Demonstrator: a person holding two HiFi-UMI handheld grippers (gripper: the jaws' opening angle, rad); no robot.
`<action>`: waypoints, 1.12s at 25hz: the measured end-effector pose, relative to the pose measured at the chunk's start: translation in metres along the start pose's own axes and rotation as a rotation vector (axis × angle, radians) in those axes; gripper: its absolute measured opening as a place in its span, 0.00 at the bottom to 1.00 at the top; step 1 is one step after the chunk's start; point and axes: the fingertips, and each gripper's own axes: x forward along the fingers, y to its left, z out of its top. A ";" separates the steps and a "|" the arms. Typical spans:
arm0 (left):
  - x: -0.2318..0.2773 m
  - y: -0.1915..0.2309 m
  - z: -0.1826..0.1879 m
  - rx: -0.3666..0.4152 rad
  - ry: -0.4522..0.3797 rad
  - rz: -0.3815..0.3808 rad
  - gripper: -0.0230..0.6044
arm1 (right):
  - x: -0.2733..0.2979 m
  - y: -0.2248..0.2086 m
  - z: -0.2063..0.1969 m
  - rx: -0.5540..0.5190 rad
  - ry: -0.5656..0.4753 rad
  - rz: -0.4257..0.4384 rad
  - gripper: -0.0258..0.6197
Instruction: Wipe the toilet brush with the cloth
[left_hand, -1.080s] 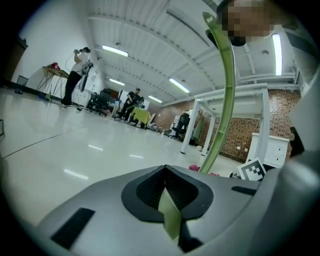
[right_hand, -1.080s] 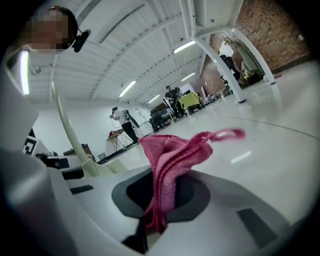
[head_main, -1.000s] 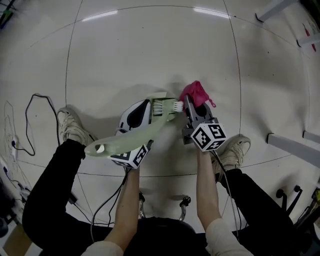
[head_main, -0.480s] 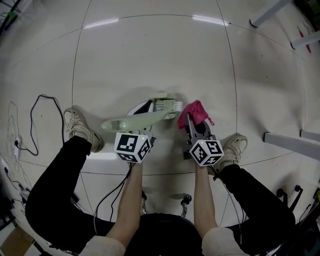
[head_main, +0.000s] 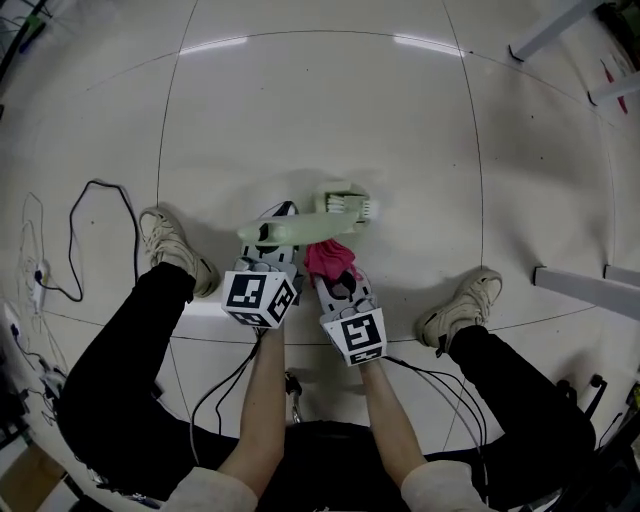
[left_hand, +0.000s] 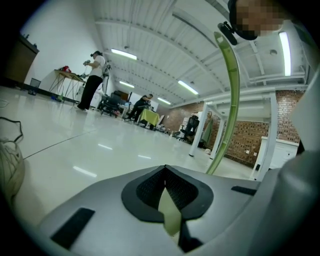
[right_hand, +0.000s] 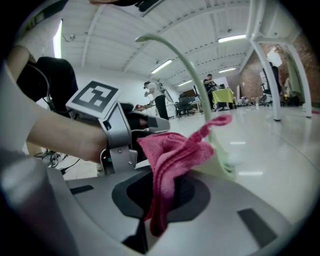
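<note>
The pale green toilet brush (head_main: 300, 228) lies crosswise in the head view, its white-bristled head (head_main: 346, 205) to the right. My left gripper (head_main: 276, 228) is shut on the brush's handle; in the left gripper view a green strip (left_hand: 170, 215) sits between the jaws and the handle (left_hand: 231, 100) arcs upward. My right gripper (head_main: 333, 272) is shut on the pink cloth (head_main: 330, 256), which bunches against the handle right beside the left gripper. In the right gripper view the cloth (right_hand: 172, 155) hangs from the jaws in front of the curved handle (right_hand: 192, 70).
The person's shoes (head_main: 175, 250) (head_main: 462, 305) stand on the glossy white floor on either side of the grippers. A black cable (head_main: 75, 230) loops at the left. Metal frame legs (head_main: 585, 285) lie at the right and top right (head_main: 555, 25).
My right gripper has carried the cloth leftward, from beside the brush head to the handle next to the left gripper. The brush's handle end has swung up and rightward.
</note>
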 end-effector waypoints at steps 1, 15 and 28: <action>-0.001 0.002 0.000 0.003 0.001 0.003 0.04 | 0.007 0.005 -0.001 -0.021 0.008 0.019 0.09; 0.012 -0.017 -0.004 0.052 0.028 -0.057 0.04 | 0.008 -0.038 -0.009 0.006 0.020 -0.048 0.09; 0.015 -0.021 -0.015 0.063 0.045 -0.066 0.04 | -0.032 -0.128 -0.020 0.077 -0.002 -0.246 0.09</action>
